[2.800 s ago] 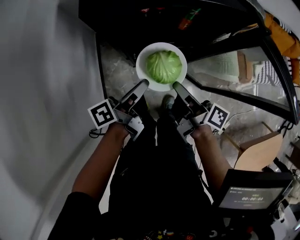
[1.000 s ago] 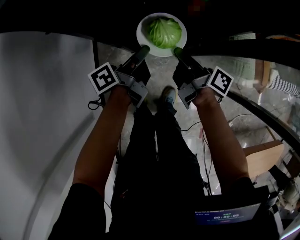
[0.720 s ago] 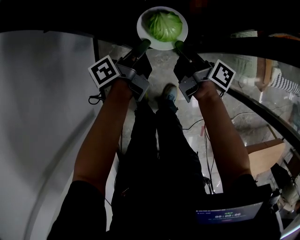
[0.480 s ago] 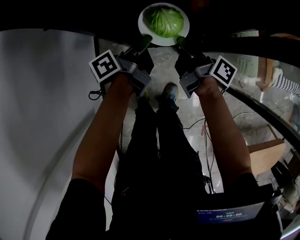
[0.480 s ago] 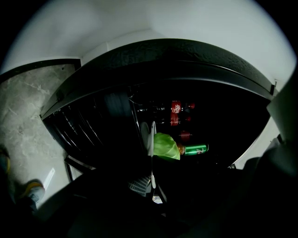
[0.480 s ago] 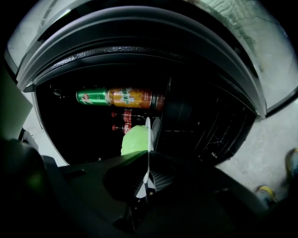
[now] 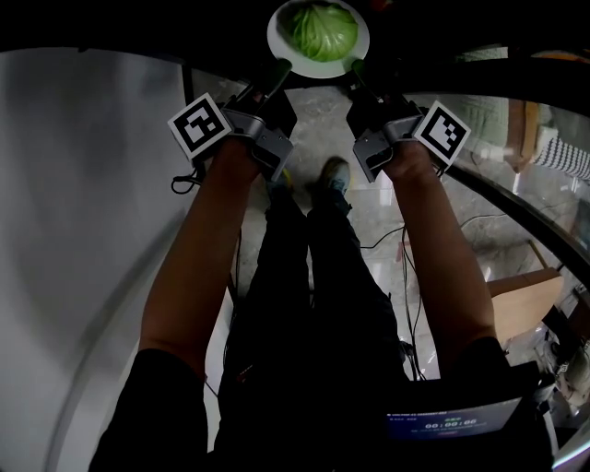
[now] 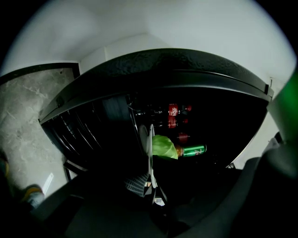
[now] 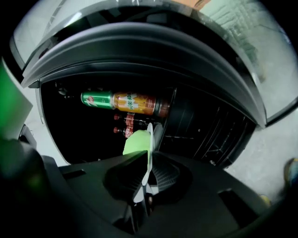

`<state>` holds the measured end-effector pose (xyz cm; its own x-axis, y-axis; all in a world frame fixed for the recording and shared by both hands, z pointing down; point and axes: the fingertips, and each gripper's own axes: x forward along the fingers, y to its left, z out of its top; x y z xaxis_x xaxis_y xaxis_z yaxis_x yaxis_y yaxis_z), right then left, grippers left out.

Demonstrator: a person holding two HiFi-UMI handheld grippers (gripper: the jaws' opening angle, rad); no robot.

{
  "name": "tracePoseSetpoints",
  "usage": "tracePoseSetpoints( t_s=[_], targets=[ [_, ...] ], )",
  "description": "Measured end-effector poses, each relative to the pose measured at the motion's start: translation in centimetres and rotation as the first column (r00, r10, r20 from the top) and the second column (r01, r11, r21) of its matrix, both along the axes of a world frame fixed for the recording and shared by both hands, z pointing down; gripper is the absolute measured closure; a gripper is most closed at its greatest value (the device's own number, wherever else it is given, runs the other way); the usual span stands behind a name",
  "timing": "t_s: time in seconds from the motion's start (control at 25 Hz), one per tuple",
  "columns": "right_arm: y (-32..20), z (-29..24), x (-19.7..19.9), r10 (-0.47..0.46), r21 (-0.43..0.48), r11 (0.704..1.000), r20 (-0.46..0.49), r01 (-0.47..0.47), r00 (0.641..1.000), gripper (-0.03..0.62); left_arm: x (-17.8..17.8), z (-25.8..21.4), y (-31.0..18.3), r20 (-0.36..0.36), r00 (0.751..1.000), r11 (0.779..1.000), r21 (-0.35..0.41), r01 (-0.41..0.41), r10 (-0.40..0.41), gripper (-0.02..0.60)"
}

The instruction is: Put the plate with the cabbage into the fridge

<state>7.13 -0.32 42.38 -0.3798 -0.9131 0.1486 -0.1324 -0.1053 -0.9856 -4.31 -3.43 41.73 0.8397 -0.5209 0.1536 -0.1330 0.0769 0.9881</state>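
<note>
Plate [image 7: 318, 69] with cabbage [image 7: 319, 28] held at the fridge [image 8: 186, 79] mouth.
The plate is clamped by its rim on both sides, by the left gripper [image 7: 275, 74] and the right gripper [image 7: 359, 70]; it is held before the dark opening, where bottles [image 9: 135, 103] are seen inside.

Pale grey wall [image 7: 83, 230] at left; mottled stone floor [image 7: 318, 124]; light wooden furniture [image 7: 518, 293], perhaps table, right; dim light.
</note>
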Motion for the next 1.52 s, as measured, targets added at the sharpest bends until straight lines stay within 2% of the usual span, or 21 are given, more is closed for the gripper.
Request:
tracePoseSetpoints(
  t_s=[0.12, 0.2, 0.24, 0.32, 0.4, 0.48, 0.6, 0.68, 0.72, 0.8, 0.88, 1.0, 1.2, 1.4, 1.52],
  targets=[
    [0.4, 0.1, 0.9, 0.003, 0.010, 1.000, -0.095, -0.002, 0.995, 0.579, -0.8, 0.4, -0.1, 0.016, 1.000, 1.000, 0.027, 0.007, -0.007, 0.569],
    [0.7, -0.5, 1.4, -0.002, 0.043, 0.999, -0.238, 0.013, 0.971, 0.579, -1.2, 0.2, 0.1, 0.062, 0.998, 0.997, 0.076, -0.006, 0.001, 0.569],
    [1.0, -1.0, 1.5, -0.008, 0.058, 0.998, -0.331, 0.029, 0.944, 0.579, -1.4, 0.0, 0.3, 0.114, 0.993, 0.993, 0.118, -0.027, 0.014, 0.569],
    [1.5, -1.8, 1.4, -0.034, 0.072, 0.994, -0.520, 0.083, 0.854, 0.579, -1.8, -0.7, 0.6, 0.255, 0.966, 0.970, 0.225, -0.096, 0.037, 0.569],
    [1.8, -2.3, 0.9, -0.063, 0.069, 0.987, -0.675, 0.148, 0.735, 0.579, -1.7, -1.7, 0.9, 0.377, 0.925, 0.923, 0.339, -0.180, 0.042, 0.571],
    [1.9, -2.4, 0.3, -0.073, 0.069, 0.977, -0.785, 0.204, 0.615, 0.580, -1.3, -2.3, 1.1, 0.500, 0.866, 0.853, 0.439, -0.284, 0.031, 0.571],
    [1.8, -2.3, -0.7, -0.062, 0.067, 0.963, -0.888, 0.262, 0.455, 0.588, -0.9, -2.3, 1.5, 0.646, 0.763, 0.745, 0.520, -0.419, -0.022, 0.572],
    [1.8, -2.0, -1.4, -0.050, 0.064, 0.955, -0.928, 0.290, 0.370, 0.588, -1.0, -1.9, 1.6, 0.706, 0.705, 0.689, 0.546, -0.477, -0.072, 0.577],
    [1.8, -1.9, -1.7, -0.047, 0.063, 0.951, -0.938, 0.302, 0.343, 0.588, -0.9, -1.8, 1.7, 0.728, 0.680, 0.663, 0.554, -0.504, -0.092, 0.577],
    [1.8, -1.8, -2.3, -0.048, 0.061, 0.945, -0.946, 0.322, 0.320, 0.588, -0.5, -1.6, 1.8, 0.757, 0.643, 0.624, 0.558, -0.548, -0.112, 0.577],
    [1.6, -1.6, -2.6, -0.053, 0.058, 0.941, -0.948, 0.335, 0.313, 0.588, -0.1, -1.4, 1.9, 0.778, 0.617, 0.594, 0.554, -0.583, -0.120, 0.577],
    [1.4, -1.4, -2.8, -0.053, 0.054, 0.941, -0.951, 0.334, 0.306, 0.588, 0.4, -1.3, 2.0, 0.791, 0.598, 0.564, 0.554, -0.612, -0.128, 0.577],
    [1.5, -1.3, -2.9, -0.047, 0.055, 0.943, -0.954, 0.327, 0.296, 0.588, 0.7, -0.8, 2.1, 0.808, 0.576, 0.556, 0.539, -0.633, -0.127, 0.577],
    [1.2, -1.2, -2.9, -0.038, 0.062, 0.936, -0.961, 0.347, 0.273, 0.588, 0.9, -0.6, 1.8, 0.807, 0.575, 0.552, 0.544, -0.632, -0.136, 0.577],
    [1.7, -1.1, -3.2, -0.041, 0.061, 0.935, -0.960, 0.350, 0.276, 0.588, 0.5, -0.4, 2.3, 0.816, 0.564, 0.552, 0.532, -0.642, -0.131, 0.577]
  ],
)
